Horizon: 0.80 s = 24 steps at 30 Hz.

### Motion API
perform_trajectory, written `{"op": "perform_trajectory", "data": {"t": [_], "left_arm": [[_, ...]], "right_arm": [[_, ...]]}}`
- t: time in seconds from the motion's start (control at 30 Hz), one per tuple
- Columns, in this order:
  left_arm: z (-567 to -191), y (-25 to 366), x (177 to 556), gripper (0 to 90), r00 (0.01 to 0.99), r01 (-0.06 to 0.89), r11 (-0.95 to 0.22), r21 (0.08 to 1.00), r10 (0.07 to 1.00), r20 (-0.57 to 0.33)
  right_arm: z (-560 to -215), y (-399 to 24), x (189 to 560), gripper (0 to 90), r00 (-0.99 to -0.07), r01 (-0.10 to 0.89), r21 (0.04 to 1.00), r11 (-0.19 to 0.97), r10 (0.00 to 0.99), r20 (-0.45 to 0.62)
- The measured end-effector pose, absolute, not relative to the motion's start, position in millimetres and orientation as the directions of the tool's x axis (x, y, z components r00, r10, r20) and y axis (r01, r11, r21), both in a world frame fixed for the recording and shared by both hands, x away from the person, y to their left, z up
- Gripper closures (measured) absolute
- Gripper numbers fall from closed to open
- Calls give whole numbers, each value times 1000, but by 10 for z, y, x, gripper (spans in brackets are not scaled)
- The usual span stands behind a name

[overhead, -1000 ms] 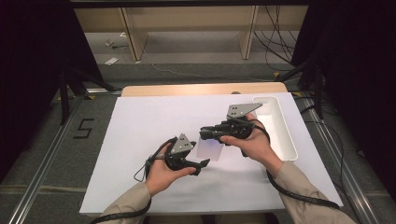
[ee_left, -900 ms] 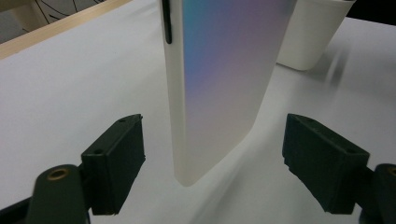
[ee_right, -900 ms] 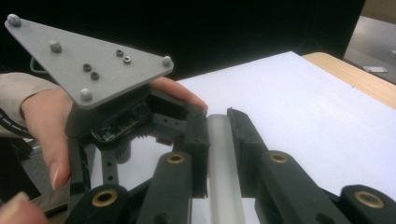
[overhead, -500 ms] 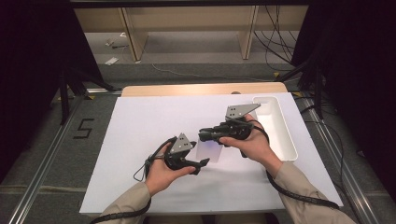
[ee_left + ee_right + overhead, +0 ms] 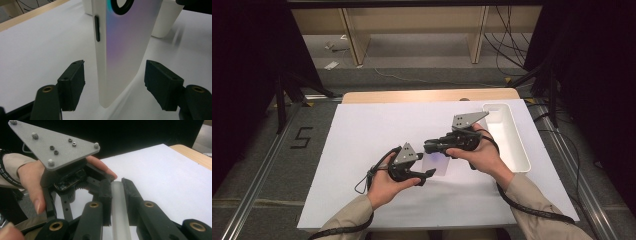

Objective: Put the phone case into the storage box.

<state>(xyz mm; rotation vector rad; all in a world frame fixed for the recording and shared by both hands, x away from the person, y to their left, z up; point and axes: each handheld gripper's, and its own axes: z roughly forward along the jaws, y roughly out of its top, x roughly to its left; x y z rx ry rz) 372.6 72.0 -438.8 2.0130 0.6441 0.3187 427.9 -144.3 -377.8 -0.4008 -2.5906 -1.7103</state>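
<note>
A white phone case [image 5: 435,164] with an iridescent back and a round camera hole stands on its edge on the white table sheet [image 5: 362,135]. My right gripper [image 5: 428,147] is shut on its upper rim; in the right gripper view the rim [image 5: 118,205] sits clamped between the pads. My left gripper [image 5: 429,175] reaches in from the near left. Its jaws have just been closing and stand on either side of the case [image 5: 125,50], with a gap on each side, so the left gripper [image 5: 116,75] is open.
A long white tray [image 5: 517,150] lies to the right of the hands and shows behind the case as the tray [image 5: 163,25]. The table's wooden far edge [image 5: 427,95] lies beyond. The person's left hand [image 5: 30,177] and the left gripper's grey plate [image 5: 55,142] are close in front of the right gripper.
The left gripper's jaws have drawn a little closer around the case. Both hands and the case have kept their places.
</note>
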Motion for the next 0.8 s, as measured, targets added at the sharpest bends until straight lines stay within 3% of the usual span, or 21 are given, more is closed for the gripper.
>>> {"op": "perform_trajectory", "data": {"t": [0.57,0.8], "left_arm": [[-4377,718,3719,435,843,296,-408,863,536,-36],[-4376,723,3721,565,859,293,-410,864,509,-49]], "right_arm": [[-3788,-1449,4285,800,-972,213,897,386,181,153],[-3797,-1436,4282,800,-974,211,895,393,166,156]]}}
